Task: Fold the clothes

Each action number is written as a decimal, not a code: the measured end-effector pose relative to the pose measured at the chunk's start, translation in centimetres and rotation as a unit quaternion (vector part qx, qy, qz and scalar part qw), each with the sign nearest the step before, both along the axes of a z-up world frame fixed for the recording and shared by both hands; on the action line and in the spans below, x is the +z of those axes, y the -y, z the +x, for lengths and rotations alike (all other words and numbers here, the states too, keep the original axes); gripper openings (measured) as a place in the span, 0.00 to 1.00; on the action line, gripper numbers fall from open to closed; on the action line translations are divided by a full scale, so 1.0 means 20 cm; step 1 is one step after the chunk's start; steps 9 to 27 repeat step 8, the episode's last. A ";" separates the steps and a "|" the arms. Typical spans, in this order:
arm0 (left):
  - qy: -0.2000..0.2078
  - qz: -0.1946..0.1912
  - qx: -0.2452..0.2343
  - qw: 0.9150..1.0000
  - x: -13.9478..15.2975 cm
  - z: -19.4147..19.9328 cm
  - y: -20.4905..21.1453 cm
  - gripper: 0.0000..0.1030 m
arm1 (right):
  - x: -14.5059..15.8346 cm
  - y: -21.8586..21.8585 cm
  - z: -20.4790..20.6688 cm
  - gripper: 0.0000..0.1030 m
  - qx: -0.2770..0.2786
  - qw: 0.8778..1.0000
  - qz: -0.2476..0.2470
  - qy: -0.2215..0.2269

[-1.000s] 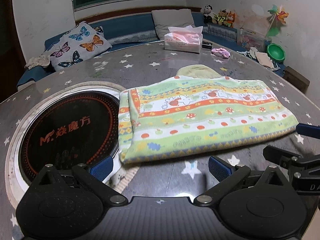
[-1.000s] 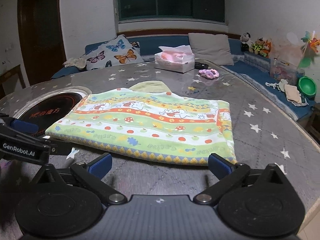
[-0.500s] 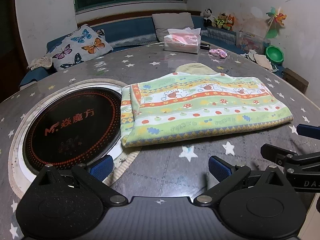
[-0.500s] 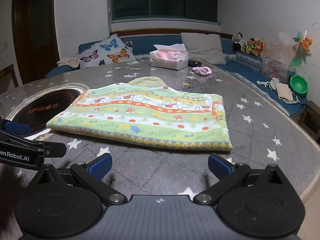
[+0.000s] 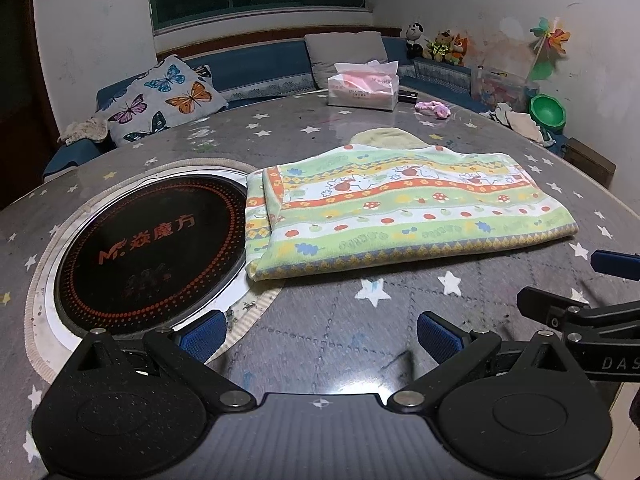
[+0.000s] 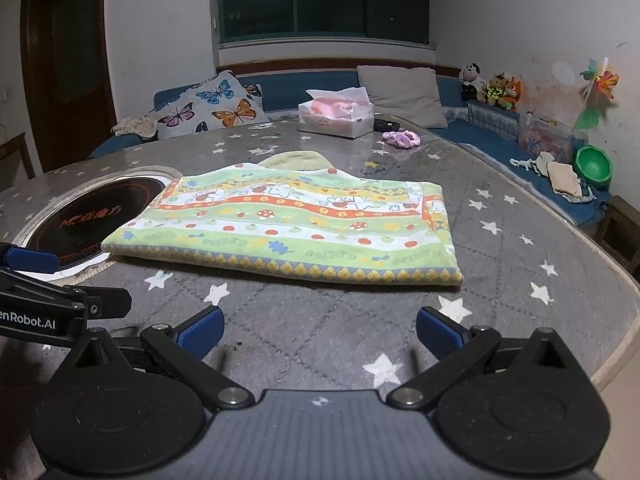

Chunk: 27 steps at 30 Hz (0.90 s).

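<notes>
I see the folded garment [image 5: 404, 216], a striped print cloth with mushrooms and apples, lying flat on the star-patterned table [image 5: 320, 344], its left end overlapping the rim of the round cooktop [image 5: 148, 248] set into the table. My left gripper [image 5: 320, 330] is released, jaws spread wide and holding nothing, poised above the table short of the near hem; my right gripper [image 6: 320, 328] is likewise spread and empty, near the garment's long edge. A yellowish cloth part [image 6: 296, 160] protrudes from under the far edge. Risks, as I judge them: the stack is several layers thick, so a pinch at one corner may catch only the top layer and peel the fold apart; the visible inner layer at the left end [image 5: 260, 216] is already slightly offset and could slip further. The table looks glossy, so a dragged hem may slide the whole bundle instead of folding over. The grippers sit close together, and crossing paths could knock them. A tissue box [image 6: 336, 118] and a pink hair tie [image 6: 400, 138] lie well beyond the garment.
</notes>
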<state>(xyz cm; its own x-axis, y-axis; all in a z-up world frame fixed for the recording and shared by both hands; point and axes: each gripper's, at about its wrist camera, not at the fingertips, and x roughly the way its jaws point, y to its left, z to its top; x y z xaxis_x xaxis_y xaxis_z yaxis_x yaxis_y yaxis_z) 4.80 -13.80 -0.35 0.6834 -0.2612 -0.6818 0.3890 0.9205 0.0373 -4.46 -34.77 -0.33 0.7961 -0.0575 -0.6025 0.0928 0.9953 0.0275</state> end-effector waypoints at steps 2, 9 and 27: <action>0.003 0.000 0.000 1.000 0.01 -0.01 0.00 1.00 | 0.00 0.00 -0.01 1.00 0.001 1.000 0.001 0.001; 0.010 -0.002 -0.003 1.000 0.02 -0.04 0.00 1.00 | 0.01 -0.01 -0.04 1.00 0.002 1.000 0.004 0.005; 0.010 -0.002 -0.003 1.000 0.02 -0.04 0.00 1.00 | 0.01 -0.01 -0.04 1.00 0.002 1.000 0.004 0.005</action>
